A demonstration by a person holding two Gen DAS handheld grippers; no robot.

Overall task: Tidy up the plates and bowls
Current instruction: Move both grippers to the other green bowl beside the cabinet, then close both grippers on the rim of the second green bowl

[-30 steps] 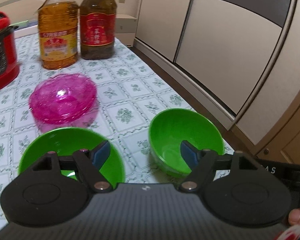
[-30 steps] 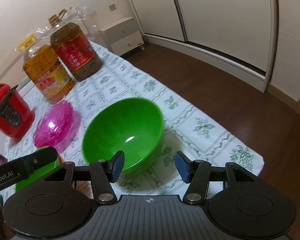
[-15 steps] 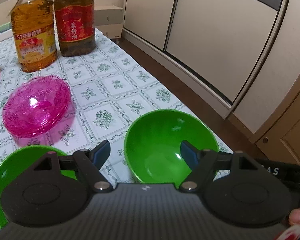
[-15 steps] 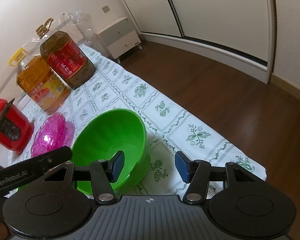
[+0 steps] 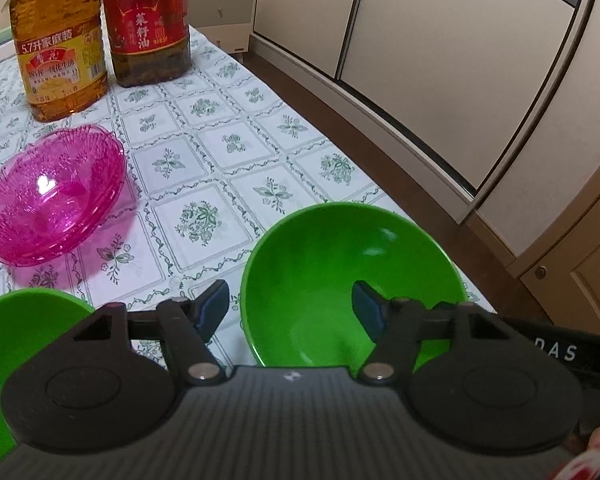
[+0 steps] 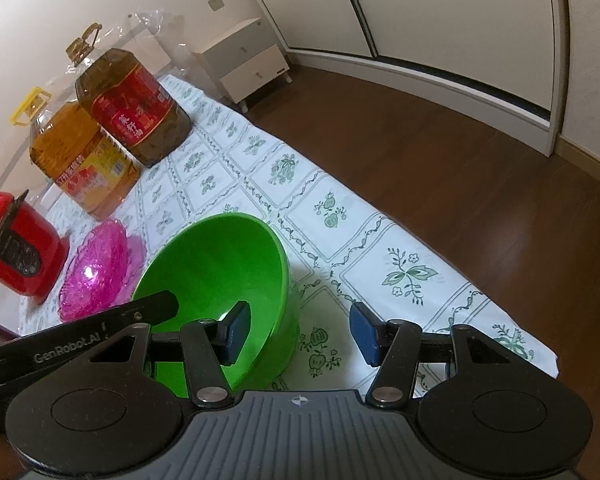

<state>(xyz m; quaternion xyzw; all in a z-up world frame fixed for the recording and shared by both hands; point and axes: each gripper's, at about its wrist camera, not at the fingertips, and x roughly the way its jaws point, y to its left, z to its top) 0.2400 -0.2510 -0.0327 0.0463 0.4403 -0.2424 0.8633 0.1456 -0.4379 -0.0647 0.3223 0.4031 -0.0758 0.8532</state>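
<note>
A green bowl (image 5: 340, 276) stands upright near the table's right edge; it also shows in the right wrist view (image 6: 224, 280). My left gripper (image 5: 290, 308) is open, straddling the bowl's left rim, one finger inside. My right gripper (image 6: 300, 332) is open, straddling the bowl's right rim, its left pad (image 6: 236, 332) inside the bowl. A second green bowl (image 5: 16, 344) sits at the lower left. A stack of clear pink bowls (image 5: 56, 192) rests further back; it also shows in the right wrist view (image 6: 96, 268).
Two large oil bottles stand at the back, one yellow-labelled (image 5: 60, 40) and one red-labelled (image 5: 146, 24). A red cooker (image 6: 14, 248) is at the far left. The table's right edge (image 6: 440, 240) drops to a wooden floor. Wardrobe doors (image 5: 440, 60) lie beyond.
Both grippers have come closer to the right green bowl. The left gripper shifted right, from between the two green bowls to over the bowl's left rim; the right now straddles its right rim.
</note>
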